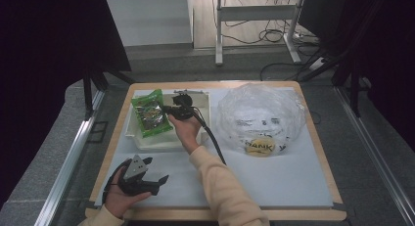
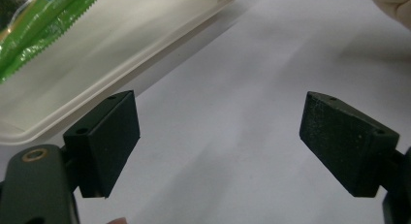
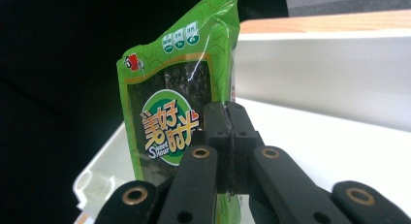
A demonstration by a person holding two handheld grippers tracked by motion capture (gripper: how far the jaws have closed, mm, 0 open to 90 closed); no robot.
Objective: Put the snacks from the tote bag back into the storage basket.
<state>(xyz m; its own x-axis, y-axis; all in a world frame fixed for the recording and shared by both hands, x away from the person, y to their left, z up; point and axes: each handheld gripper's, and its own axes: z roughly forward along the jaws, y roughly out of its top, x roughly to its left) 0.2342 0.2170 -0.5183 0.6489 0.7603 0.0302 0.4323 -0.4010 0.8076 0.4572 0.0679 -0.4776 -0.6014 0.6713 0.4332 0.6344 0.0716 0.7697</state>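
Your left gripper (image 1: 155, 179) idles wide open, empty; your right gripper (image 3: 228, 136) pinches the green seaweed packet (image 3: 179, 107) over the white tray (image 1: 169, 143)

The green snack packet (image 3: 179, 117) is glossy, crinkled foil-like film; the white tray (image 1: 205, 108) looks smooth, slightly shiny plastic; the clear bag (image 1: 262, 116) is thin, wrinkled, glossy plastic; the table's rim (image 1: 115, 143) is wood; the black gripper pads (image 2: 114, 136) look matt, finely grained.
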